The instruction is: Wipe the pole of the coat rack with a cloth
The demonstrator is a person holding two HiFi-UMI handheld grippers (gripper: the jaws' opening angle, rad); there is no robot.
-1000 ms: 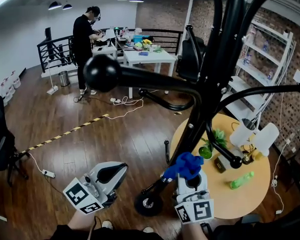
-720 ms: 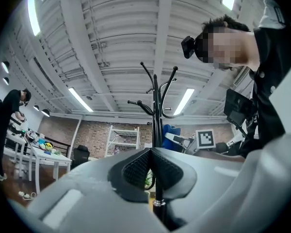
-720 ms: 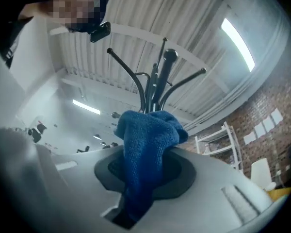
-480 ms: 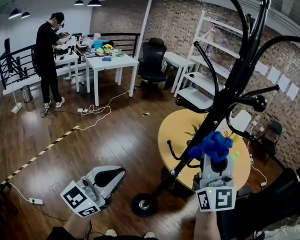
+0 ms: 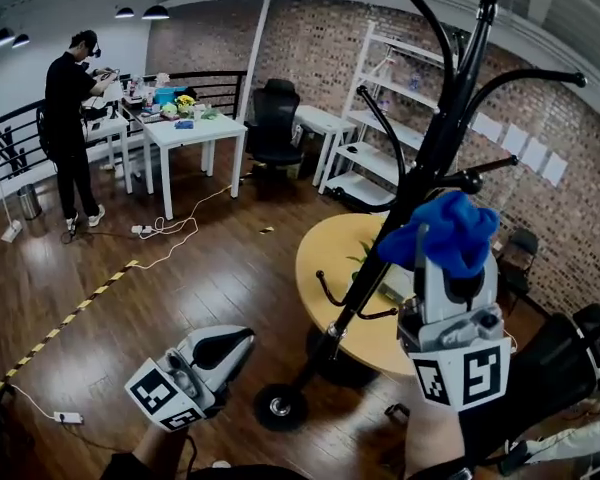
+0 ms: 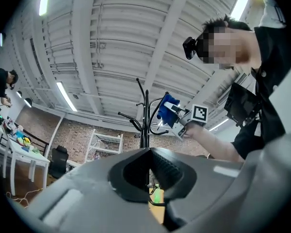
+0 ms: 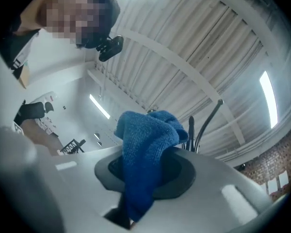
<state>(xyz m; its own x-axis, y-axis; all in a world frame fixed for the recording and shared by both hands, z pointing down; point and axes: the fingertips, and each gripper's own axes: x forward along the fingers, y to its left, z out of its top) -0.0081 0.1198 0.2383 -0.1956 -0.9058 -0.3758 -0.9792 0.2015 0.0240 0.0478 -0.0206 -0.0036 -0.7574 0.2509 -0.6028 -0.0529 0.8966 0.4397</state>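
Cloth (image 5: 445,230) bunched in right claw (image 5: 442,263), clamped tight, up beside upper pole (image 5: 355,286) near the hooks (image 5: 468,180); contact unclear. Left claw (image 5: 220,348) closed, empty, low. Wipe looks partway at best, lower pole probably left

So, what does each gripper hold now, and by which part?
Right gripper: the blue cloth, pinched at its lower end, the rest bunched above. Left gripper: nothing.

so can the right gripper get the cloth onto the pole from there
Probably yes. The right gripper is shut on the cloth, held up close beside the pole with nothing between them. Only the curved hooks nearby might snag it.
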